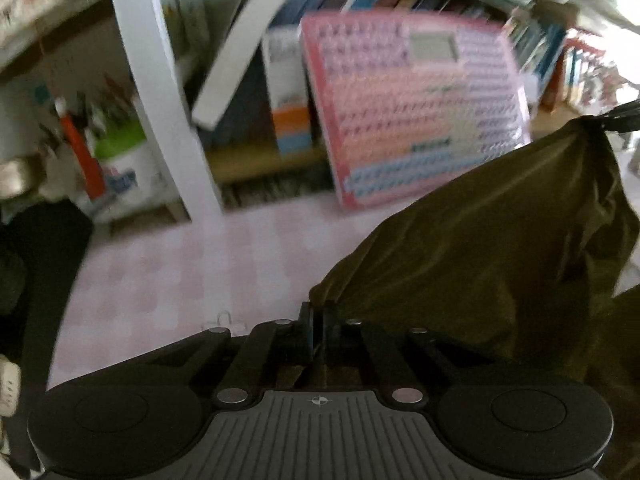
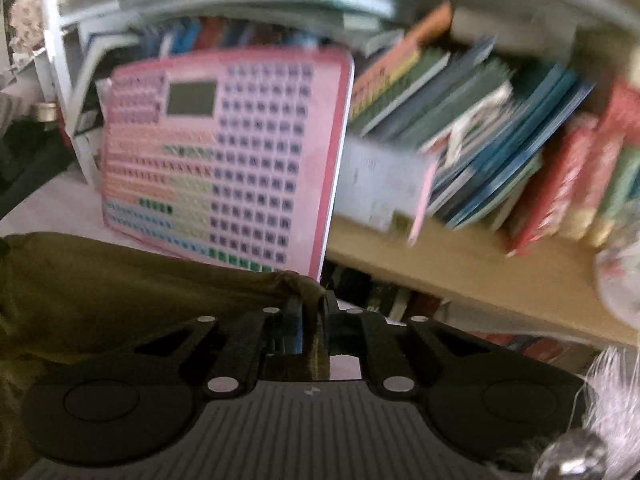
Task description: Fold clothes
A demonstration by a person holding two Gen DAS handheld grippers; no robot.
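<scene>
An olive-green garment (image 1: 492, 248) hangs lifted above the pink checked tabletop (image 1: 180, 264). My left gripper (image 1: 319, 312) is shut on its near left corner, with cloth bunched between the pads. In the right wrist view the same garment (image 2: 100, 284) stretches off to the left, and my right gripper (image 2: 314, 300) is shut on its right corner, a fold of fabric pinched between the jaws. The other gripper's black tip (image 1: 624, 118) shows at the far right of the left wrist view, holding the cloth's upper corner. Both views are blurred.
A pink chart board (image 1: 416, 108) leans against a shelf of books (image 2: 500, 140) behind the table. A white post (image 1: 156, 92) stands at the left, with a pen pot (image 1: 120, 168) beside it. Dark cloth (image 1: 36, 264) lies at the table's left edge.
</scene>
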